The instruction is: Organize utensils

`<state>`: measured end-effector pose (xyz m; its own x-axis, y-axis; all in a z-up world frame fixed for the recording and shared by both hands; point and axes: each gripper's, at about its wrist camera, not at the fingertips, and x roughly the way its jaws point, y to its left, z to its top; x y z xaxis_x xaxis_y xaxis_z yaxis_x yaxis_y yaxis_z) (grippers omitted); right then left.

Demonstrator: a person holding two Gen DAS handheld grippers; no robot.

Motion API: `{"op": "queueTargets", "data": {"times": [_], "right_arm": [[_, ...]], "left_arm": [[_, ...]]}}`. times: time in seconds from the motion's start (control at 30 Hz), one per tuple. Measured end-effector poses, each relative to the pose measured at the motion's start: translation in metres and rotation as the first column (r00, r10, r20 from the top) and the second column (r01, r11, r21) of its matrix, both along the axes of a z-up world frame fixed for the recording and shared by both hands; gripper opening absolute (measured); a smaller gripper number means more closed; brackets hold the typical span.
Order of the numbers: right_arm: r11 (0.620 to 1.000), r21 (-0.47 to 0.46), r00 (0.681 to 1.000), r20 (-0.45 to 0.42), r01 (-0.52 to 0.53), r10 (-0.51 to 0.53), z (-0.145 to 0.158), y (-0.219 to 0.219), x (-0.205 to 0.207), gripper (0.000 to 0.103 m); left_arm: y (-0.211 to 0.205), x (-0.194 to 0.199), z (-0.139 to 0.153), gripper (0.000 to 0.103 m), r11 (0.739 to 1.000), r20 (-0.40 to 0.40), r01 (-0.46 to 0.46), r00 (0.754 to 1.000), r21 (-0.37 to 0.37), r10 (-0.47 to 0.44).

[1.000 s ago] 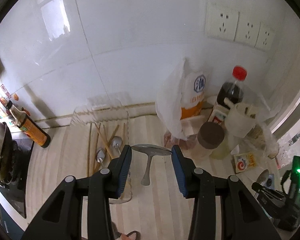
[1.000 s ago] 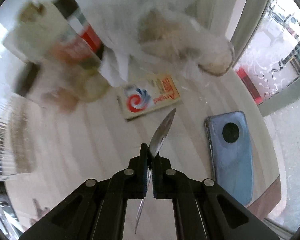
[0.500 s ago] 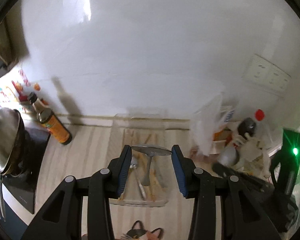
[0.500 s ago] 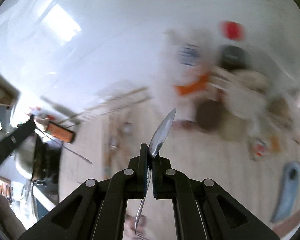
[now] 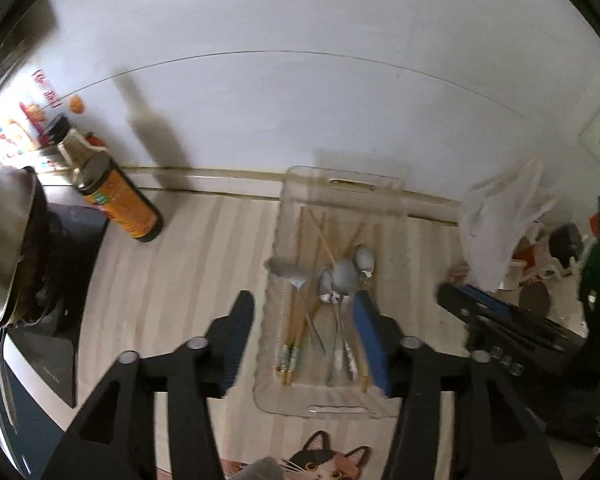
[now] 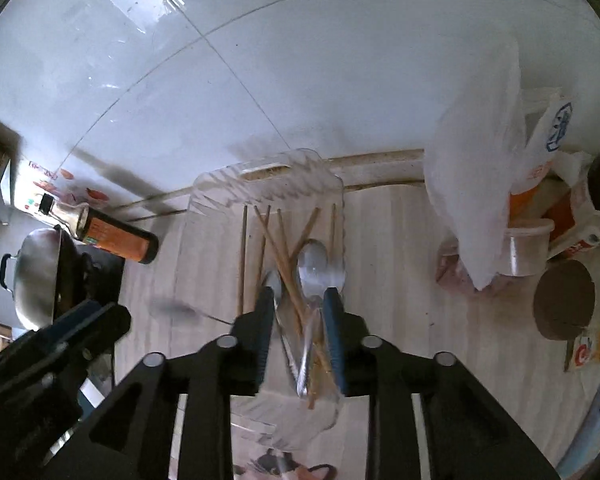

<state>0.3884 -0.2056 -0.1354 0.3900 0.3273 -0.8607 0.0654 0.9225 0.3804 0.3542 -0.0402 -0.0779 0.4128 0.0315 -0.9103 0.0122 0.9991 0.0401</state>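
Note:
A clear plastic tray (image 5: 284, 216) (image 6: 196, 216) lies on the striped counter and holds wooden chopsticks (image 5: 320, 236) (image 6: 278, 240) and several metal spoons (image 5: 342, 276) (image 6: 312, 264). One spoon (image 5: 290, 270) is blurred at the tray's left side. My left gripper (image 5: 306, 340) is open and empty above the tray's near half. My right gripper (image 6: 300, 308) is open and empty above the spoons. Each gripper shows at the edge of the other's view: the right (image 5: 500, 320), the left (image 6: 60, 340).
A sauce bottle (image 5: 112, 196) (image 6: 112, 240) stands left of the tray, beside a steel pot (image 5: 4, 236) on a cooktop. White bags (image 6: 480, 168), a tub (image 6: 528, 248) and a brown-lidded jar (image 6: 564, 304) crowd the right. A cat mat (image 5: 320, 456) lies at the near edge.
Both grippers have opened. The right let go of its spoon and the left of its utensil; both now hover over the tray, where the spoons lie.

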Motion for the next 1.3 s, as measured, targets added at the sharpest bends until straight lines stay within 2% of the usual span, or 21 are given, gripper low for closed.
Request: {"op": "queueTargets", "data": {"times": [0.13,0.2,0.23,0.27,0.4,0.47,0.57,0.7,0.93,1.0,1.3], "right_arm": [[0.997,-0.073,1.000,0.018,-0.006,0.007,-0.003,-0.001,-0.013,0.040],[0.990,-0.139,0.999,0.041,-0.008,0.014,0.000,-0.002,-0.025,0.054],[0.984,-0.178,0.998,0.053,-0.006,0.016,0.000,-0.002,-0.032,0.067],[0.979,-0.204,0.998,0.059,-0.005,0.017,0.000,-0.001,-0.036,0.075],[0.950,-0.312,0.996,0.081,-0.001,0.027,0.001,0.001,-0.065,0.079],[0.941,-0.339,0.996,0.088,0.006,0.026,0.002,0.003,-0.076,0.091],[0.927,-0.374,0.994,0.105,0.035,0.005,0.006,0.004,-0.094,0.101],[0.910,-0.408,0.990,0.136,0.075,-0.021,0.016,0.010,-0.113,0.103],[0.893,-0.426,0.977,0.204,0.143,-0.059,0.048,0.022,-0.156,0.103],[0.891,-0.422,0.969,0.237,0.168,-0.070,0.062,0.026,-0.174,0.103],[0.870,-0.406,0.920,0.372,0.279,-0.122,0.125,0.039,-0.269,0.103]], "left_arm": [[0.005,-0.014,0.002,0.068,0.997,0.068,-0.040,0.997,0.064,0.036],[0.008,-0.022,0.001,0.097,0.994,0.107,-0.058,0.993,0.095,0.048],[0.009,-0.027,-0.001,0.101,0.992,0.124,-0.060,0.991,0.106,0.047],[0.009,-0.032,-0.003,0.103,0.992,0.136,-0.063,0.990,0.113,0.047],[0.011,-0.045,-0.012,0.103,0.991,0.133,-0.065,0.990,0.114,0.050],[0.011,-0.053,-0.014,0.103,0.992,0.138,-0.057,0.990,0.116,0.041],[0.013,-0.065,-0.012,0.103,0.993,0.151,-0.047,0.988,0.107,0.030],[0.018,-0.080,-0.003,0.103,0.995,0.171,-0.032,0.985,0.092,0.016],[0.034,-0.121,0.034,0.103,0.996,0.239,-0.004,0.971,0.085,-0.017],[0.038,-0.135,0.046,0.103,0.996,0.267,-0.002,0.963,0.094,-0.024],[0.055,-0.211,0.101,0.103,0.997,0.357,0.063,0.931,0.040,-0.074]]}}
